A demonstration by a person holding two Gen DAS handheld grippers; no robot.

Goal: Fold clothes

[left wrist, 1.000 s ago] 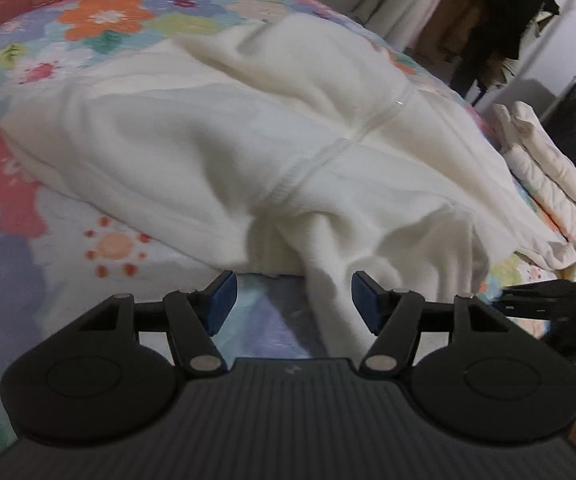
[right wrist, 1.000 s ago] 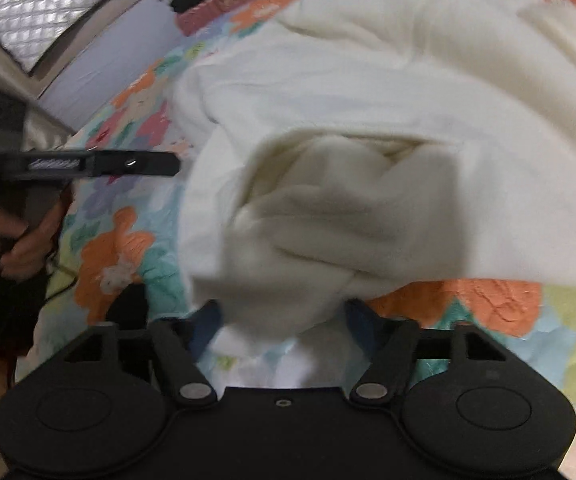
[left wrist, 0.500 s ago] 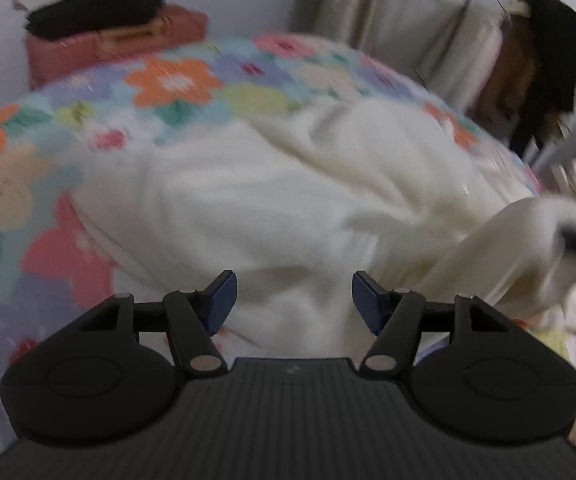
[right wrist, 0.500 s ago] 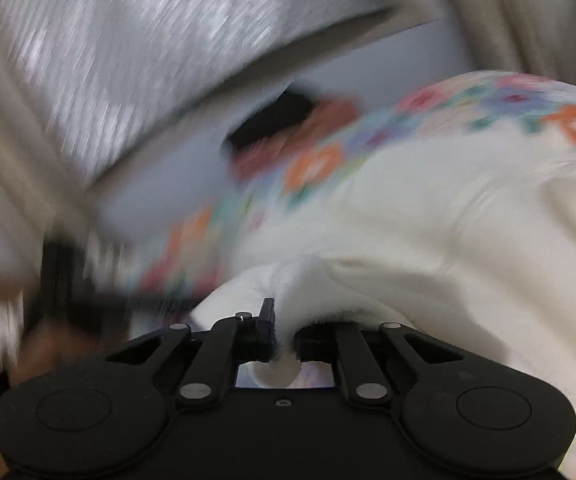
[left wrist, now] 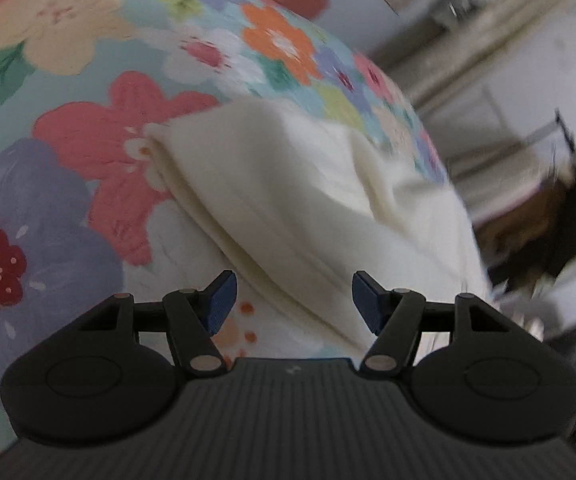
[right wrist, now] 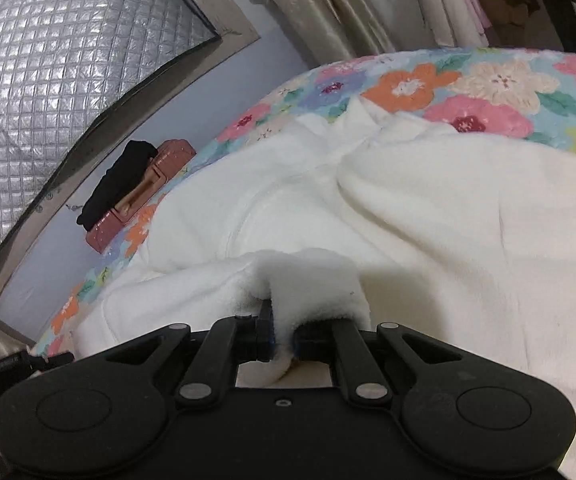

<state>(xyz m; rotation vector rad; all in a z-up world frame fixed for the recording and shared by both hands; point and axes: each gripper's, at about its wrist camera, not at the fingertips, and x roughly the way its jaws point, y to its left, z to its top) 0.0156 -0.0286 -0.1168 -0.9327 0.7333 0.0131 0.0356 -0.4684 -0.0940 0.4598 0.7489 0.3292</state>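
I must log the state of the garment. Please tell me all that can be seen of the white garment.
The white garment looks like thick, soft fleece, cream-white, with stitched seams. It lies crumpled on the floral bedspread. The right tool is shut on a raised fold at its near edge. The left tool is open just above a layered edge, not gripping it.

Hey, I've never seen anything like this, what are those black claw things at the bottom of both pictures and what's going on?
No robot here: a person holds a two-finger gripper in each hand, each with a camera looking along its fingers. One picture comes from the left gripper, which is open and empty above the edge of a cream garment. The other comes from the right gripper, shut on a fold of that same white fleece garment. It lies on a flowered bedspread. A pink case sits near the wall.
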